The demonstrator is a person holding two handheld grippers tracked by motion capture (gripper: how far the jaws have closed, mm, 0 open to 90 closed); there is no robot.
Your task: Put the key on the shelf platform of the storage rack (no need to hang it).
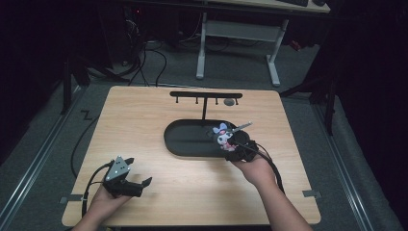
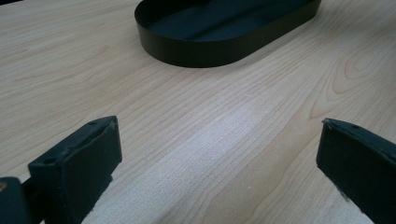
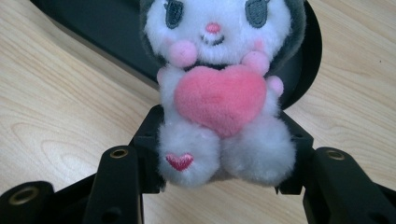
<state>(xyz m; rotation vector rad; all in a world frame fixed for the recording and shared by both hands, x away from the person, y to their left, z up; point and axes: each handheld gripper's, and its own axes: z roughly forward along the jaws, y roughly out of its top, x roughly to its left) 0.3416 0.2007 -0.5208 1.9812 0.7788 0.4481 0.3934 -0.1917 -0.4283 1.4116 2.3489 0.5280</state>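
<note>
A small plush toy [image 3: 219, 93], white with a dark hood and a pink heart on its chest, is held by its lower body between the jaws of my right gripper [image 3: 224, 154]. In the high view the plush toy [image 1: 225, 136] hangs over the right end of the black oval tray [image 1: 185, 139], with the right gripper [image 1: 236, 147] shut on it. A metal keyring piece [image 1: 240, 127] sticks out from its head. My left gripper [image 1: 137, 185] rests low at the table's front left, open, with bare wood between its jaws; its own left gripper [image 2: 219, 154] faces the tray [image 2: 224, 44].
A black T-shaped hanger stand [image 1: 206, 96] with small hooks rises behind the tray. The wooden table [image 1: 144, 115] has edges on all sides, with grey floor, cables and a white desk frame [image 1: 238, 33] beyond.
</note>
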